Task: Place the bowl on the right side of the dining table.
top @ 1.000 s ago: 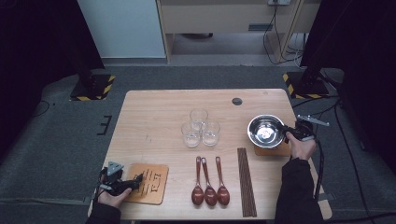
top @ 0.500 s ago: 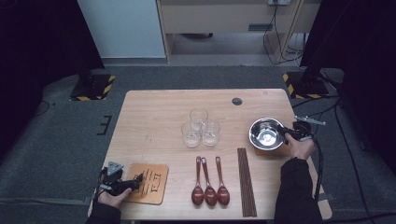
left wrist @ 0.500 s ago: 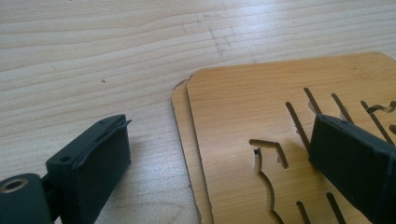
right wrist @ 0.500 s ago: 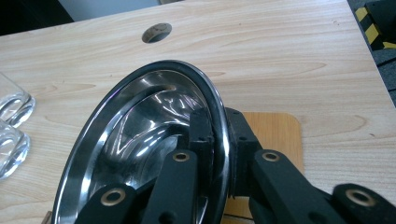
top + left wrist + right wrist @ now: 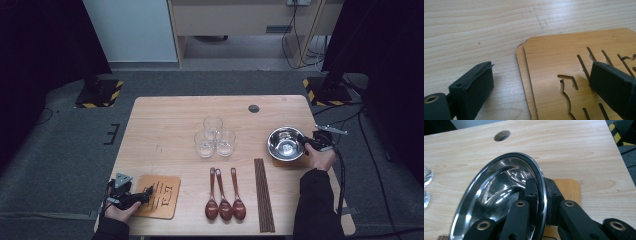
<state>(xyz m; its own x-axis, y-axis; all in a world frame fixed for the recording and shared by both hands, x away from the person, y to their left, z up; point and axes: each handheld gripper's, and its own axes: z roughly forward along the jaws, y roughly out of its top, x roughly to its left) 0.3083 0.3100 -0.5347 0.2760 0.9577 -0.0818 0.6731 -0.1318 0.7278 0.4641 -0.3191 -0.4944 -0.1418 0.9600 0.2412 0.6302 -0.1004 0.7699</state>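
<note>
Grey carpet and dark curtains surround a light wooden table (image 5: 165,125) in the high view. At the lower left of that frame the left gripper (image 5: 145,192) lies low at the edge of a cut-out wooden coaster (image 5: 162,196). Right of centre, the right gripper (image 5: 304,142) meets the right rim of a steel bowl (image 5: 285,143), which rests on a second coaster (image 5: 287,162). Three empty glasses (image 5: 214,136) cluster mid-table; below them lie three brown spoons (image 5: 225,200) and a bundle of dark chopsticks (image 5: 263,195). The bowl looks empty.

From the left gripper view, what reads as one coaster above turns out to be two stacked boards, a lower edge peeking out at the left of the upper one (image 5: 564,65). The jaws stand wide apart, one over bare table at the lower left, the other over the coaster at the right, gripping nothing.

Through the right gripper view, the bowl (image 5: 499,192) fills the lower left, tilted, with nothing but reflections inside. The jaws are narrow and clamp its rim, one pad inside, one outside. Behind them shows the coaster (image 5: 569,188), and a round hole (image 5: 502,135) in the tabletop sits at the upper left.
</note>
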